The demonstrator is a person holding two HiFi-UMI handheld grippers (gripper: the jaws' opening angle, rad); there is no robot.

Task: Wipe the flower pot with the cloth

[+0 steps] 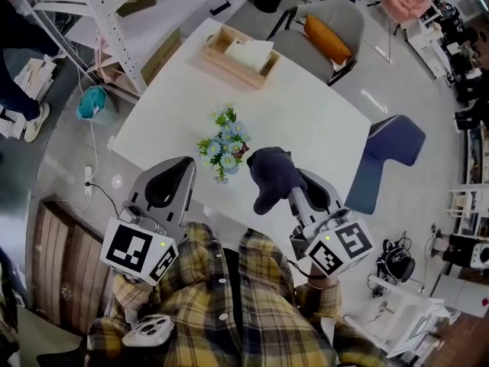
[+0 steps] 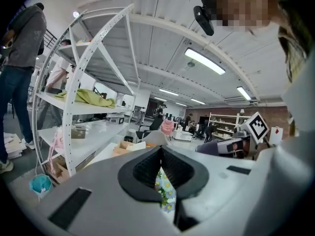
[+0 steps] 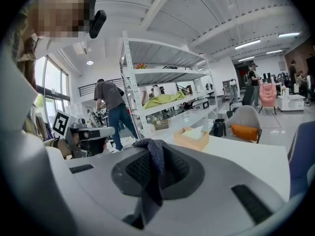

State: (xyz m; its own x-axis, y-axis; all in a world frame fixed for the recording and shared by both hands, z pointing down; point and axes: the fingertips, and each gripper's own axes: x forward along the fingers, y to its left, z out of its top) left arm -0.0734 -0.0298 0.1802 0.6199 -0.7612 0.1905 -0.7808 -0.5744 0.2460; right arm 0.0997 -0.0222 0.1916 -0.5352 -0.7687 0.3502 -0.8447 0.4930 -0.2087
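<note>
The flower pot (image 1: pixel 224 147), a small bunch of blue and white flowers with green leaves, stands near the table's front middle; the blooms hide the pot itself from above. My left gripper (image 1: pixel 185 167) sits just left of it, shut with nothing in it. In the left gripper view the flowers (image 2: pixel 165 191) show just past the closed left gripper (image 2: pixel 161 149). My right gripper (image 1: pixel 299 180) is right of the flowers, shut on a dark blue-grey cloth (image 1: pixel 271 176). The cloth (image 3: pixel 155 171) drapes over the right gripper (image 3: pixel 153 149) and hangs close beside the blooms.
On the white table (image 1: pixel 306 113), a wooden box (image 1: pixel 239 56) with white tissue stands at the far side. A grey chair with an orange cushion (image 1: pixel 327 38) is behind the table and a blue chair (image 1: pixel 390 155) is to its right. Metal shelving (image 1: pixel 99 14) stands to the left.
</note>
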